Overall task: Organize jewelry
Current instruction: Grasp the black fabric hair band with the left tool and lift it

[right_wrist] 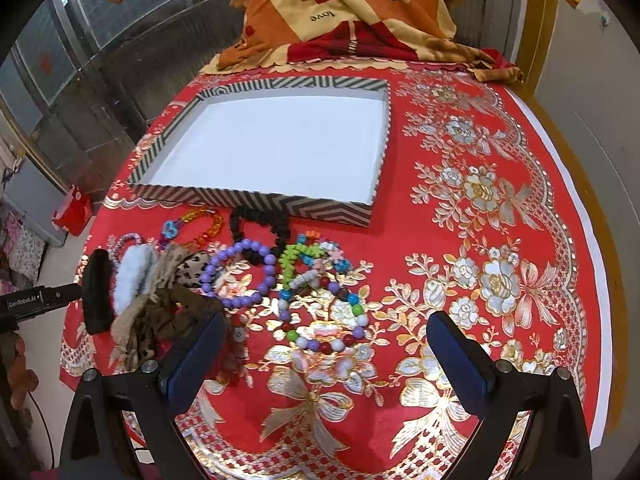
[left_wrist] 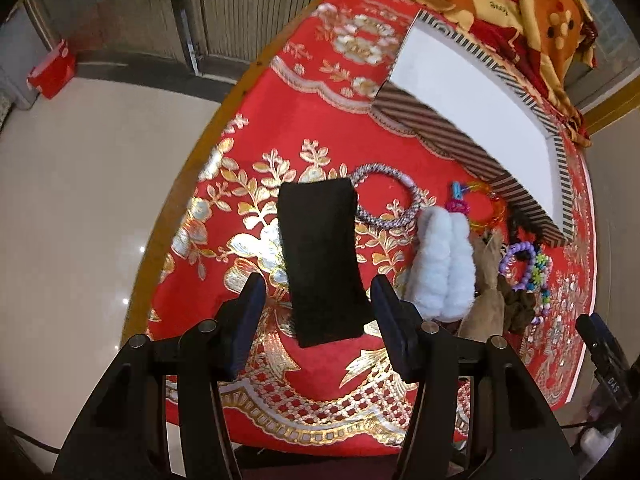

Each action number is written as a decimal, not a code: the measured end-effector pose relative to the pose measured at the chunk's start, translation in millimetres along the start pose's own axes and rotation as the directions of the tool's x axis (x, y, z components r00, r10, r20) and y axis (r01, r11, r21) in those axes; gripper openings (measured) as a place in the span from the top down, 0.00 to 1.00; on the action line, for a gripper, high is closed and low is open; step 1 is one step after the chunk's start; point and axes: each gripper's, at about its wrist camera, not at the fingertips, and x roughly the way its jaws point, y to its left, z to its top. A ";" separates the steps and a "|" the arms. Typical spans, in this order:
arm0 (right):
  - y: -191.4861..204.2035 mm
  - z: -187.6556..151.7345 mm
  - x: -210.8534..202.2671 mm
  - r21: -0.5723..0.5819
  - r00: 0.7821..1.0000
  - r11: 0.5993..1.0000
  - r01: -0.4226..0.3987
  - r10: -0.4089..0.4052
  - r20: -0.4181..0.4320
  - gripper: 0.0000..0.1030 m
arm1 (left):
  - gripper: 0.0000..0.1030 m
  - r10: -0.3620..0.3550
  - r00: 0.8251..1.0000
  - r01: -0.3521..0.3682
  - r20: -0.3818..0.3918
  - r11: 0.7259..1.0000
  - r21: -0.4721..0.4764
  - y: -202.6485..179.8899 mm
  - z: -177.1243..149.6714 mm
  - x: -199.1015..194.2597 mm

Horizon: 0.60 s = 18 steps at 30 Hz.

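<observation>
The left tongs [left_wrist: 318, 316] stand wide apart, flanking a black fuzzy hair clip [left_wrist: 322, 260] on the red desk cloth [left_wrist: 256, 128], not touching it. The right tongs [right_wrist: 324, 352] gape empty above a multicoloured bead bracelet [right_wrist: 324, 312]; the striped tray [right_wrist: 248, 204] lies beyond.

left tongs [left_wrist: 318, 320] spread wide, right tongs [right_wrist: 324, 350] spread wide

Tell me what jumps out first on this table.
The red-and-gold cloth dominates. At the far side lies an empty striped tray with a white floor; before it a jumble of bead bracelets and scrunchies. The open left gripper hovers over a black fuzzy piece.
</observation>
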 end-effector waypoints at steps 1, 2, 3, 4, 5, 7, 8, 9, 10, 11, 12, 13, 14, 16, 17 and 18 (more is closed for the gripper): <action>-3.5 0.4 2.7 0.002 1.000 1.000 0.015 -0.015 0.001 0.03 | 0.47 0.002 1.000 -0.002 0.001 1.000 0.000 -0.6 -0.1 2.3; -7.0 1.1 4.3 0.008 1.000 1.000 0.023 -0.023 0.003 0.03 | 0.47 0.010 1.000 -0.010 0.001 1.000 0.003 -1.2 -0.1 4.6; -10.7 2.4 5.7 0.017 1.000 1.000 0.022 -0.022 0.006 0.06 | 0.47 0.017 1.000 -0.017 0.000 1.000 0.004 -1.4 0.8 6.8; -14.5 4.7 7.6 0.025 1.000 1.000 0.016 -0.016 0.008 0.13 | 0.47 0.024 1.000 -0.024 -0.004 1.000 0.000 -0.5 1.4 9.5; -17.0 7.0 10.2 0.029 1.000 1.000 0.008 -0.008 0.004 0.17 | 0.47 0.027 1.000 -0.027 -0.008 1.000 -0.008 1.2 2.1 12.2; -17.7 11.6 16.0 0.022 1.000 1.000 0.000 0.000 -0.006 0.25 | 0.47 0.031 0.999 -0.031 -0.013 0.999 -0.022 3.5 4.3 16.4; -16.2 14.8 20.7 0.006 1.000 1.000 -0.001 0.001 -0.006 0.26 | 0.47 0.034 0.999 -0.035 -0.013 0.999 -0.026 4.1 4.9 17.3; -14.9 16.6 23.5 -0.006 1.000 1.000 -0.001 0.001 -0.006 0.29 | 0.47 0.038 0.999 -0.038 -0.012 0.999 -0.029 4.1 5.6 18.7; -12.7 20.0 30.3 -0.027 1.000 1.000 -0.008 0.008 -0.012 0.37 | 0.47 0.038 0.999 -0.038 -0.014 0.999 -0.030 3.6 6.2 20.3; -11.8 22.7 36.3 -0.036 1.000 0.999 -0.023 0.022 -0.022 0.42 | 0.47 0.037 0.999 -0.037 -0.017 0.999 -0.028 2.3 6.6 21.7; -11.2 24.2 40.1 -0.038 0.999 0.999 -0.034 0.033 -0.030 0.49 | 0.47 0.038 0.999 -0.039 -0.020 0.999 -0.022 0.5 7.1 23.2; -11.7 27.4 48.9 -0.037 0.998 0.998 -0.047 0.045 -0.045 0.51 | 0.47 0.042 0.999 -0.042 -0.022 0.999 -0.017 -1.3 7.5 24.2; -12.2 29.3 55.1 -0.038 0.998 0.998 -0.046 0.044 -0.053 0.51 | 0.47 0.048 0.999 -0.049 -0.023 0.999 -0.012 -3.3 7.9 25.5; -13.0 32.7 64.3 -0.048 0.997 0.998 -0.049 0.046 -0.066 0.54 | 0.47 0.063 0.998 -0.063 -0.030 0.998 -0.003 -6.5 9.8 30.0; -13.2 33.9 67.1 -0.053 0.996 0.997 -0.057 0.053 -0.069 0.55 | 0.47 0.065 0.997 -0.065 -0.033 0.998 -0.001 -6.8 10.0 31.5; -13.9 34.5 69.4 -0.059 0.996 0.996 -0.065 0.061 -0.072 0.57 | 0.47 0.066 0.997 -0.066 -0.035 0.998 -0.002 -6.9 10.3 32.9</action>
